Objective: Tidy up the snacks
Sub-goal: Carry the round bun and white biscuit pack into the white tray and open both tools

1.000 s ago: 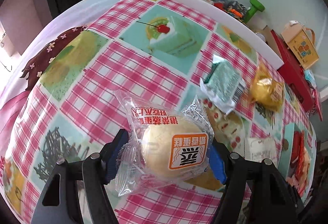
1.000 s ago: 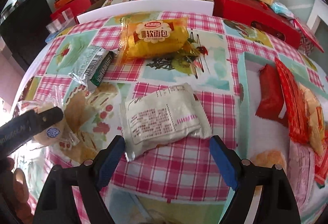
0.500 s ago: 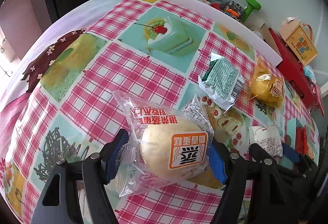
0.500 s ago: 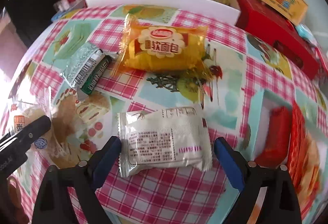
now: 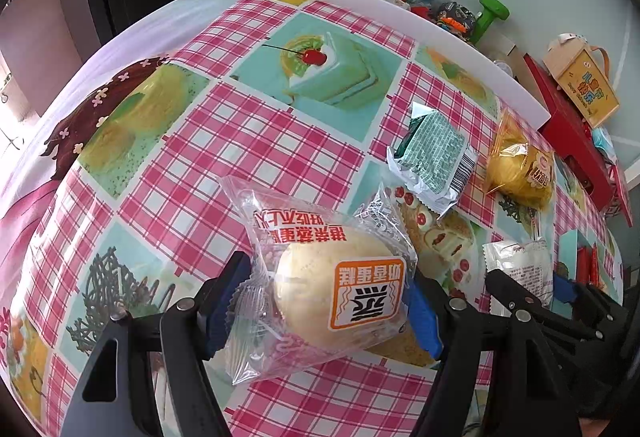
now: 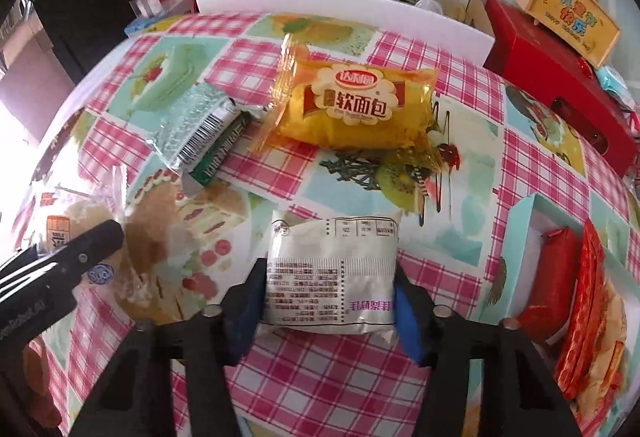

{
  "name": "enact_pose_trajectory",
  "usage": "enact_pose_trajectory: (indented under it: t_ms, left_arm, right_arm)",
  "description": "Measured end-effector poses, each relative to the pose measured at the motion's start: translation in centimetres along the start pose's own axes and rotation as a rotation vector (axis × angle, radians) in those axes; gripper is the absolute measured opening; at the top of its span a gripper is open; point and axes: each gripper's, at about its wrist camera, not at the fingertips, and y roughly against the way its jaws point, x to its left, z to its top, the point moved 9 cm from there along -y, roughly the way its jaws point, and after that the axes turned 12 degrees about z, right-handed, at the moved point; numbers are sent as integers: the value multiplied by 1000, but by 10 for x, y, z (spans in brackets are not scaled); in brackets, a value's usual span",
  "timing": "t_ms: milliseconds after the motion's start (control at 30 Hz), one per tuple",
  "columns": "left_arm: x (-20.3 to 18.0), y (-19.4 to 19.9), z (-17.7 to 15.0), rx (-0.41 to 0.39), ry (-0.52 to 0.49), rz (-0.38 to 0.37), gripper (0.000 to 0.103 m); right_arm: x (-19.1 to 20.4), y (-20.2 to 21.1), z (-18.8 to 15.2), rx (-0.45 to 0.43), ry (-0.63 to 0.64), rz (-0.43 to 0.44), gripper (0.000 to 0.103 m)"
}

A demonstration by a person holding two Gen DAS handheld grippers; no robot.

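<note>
Between left jaws, clear-wrapped pale cake (image 5: 332, 297), right jaws clenching white packet (image 6: 332, 273)

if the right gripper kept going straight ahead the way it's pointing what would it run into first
Its jaws are already closed on the white snack packet. Straight beyond that, the yellow bread bag looks like the first thing in line, across a bare stretch of tablecloth; depth is hard to judge through the fisheye.

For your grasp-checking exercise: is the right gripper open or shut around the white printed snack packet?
Shut on it. The right gripper's blue pads press both sides of the white printed snack packet.
</note>
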Motion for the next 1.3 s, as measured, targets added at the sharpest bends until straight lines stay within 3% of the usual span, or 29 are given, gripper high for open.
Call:
enact_pose_trajectory:
  t_ms: [433,600,700,1167,1300]
  left_arm:
    - [2,6,-3,-7,-1,15,73]
    - [2,17,-3,-28,0,15,72]
    - [-4,28,-3,-49,-5,3,66]
    - [-25,48,-3,-94,-49,13,64]
    - [-31,58,-1,-112,-52,-15,64]
  right_arm:
    - [-2,42,-32,-199,-203,21,58]
    - [0,70,-41,-260,-222,-21,58]
    - [-8,82,-43,-283,-244,-23,58]
    - [-48,102,-51,-332,-317,-16,58]
    - [-56,111,-52,-359,-337,-6,58]
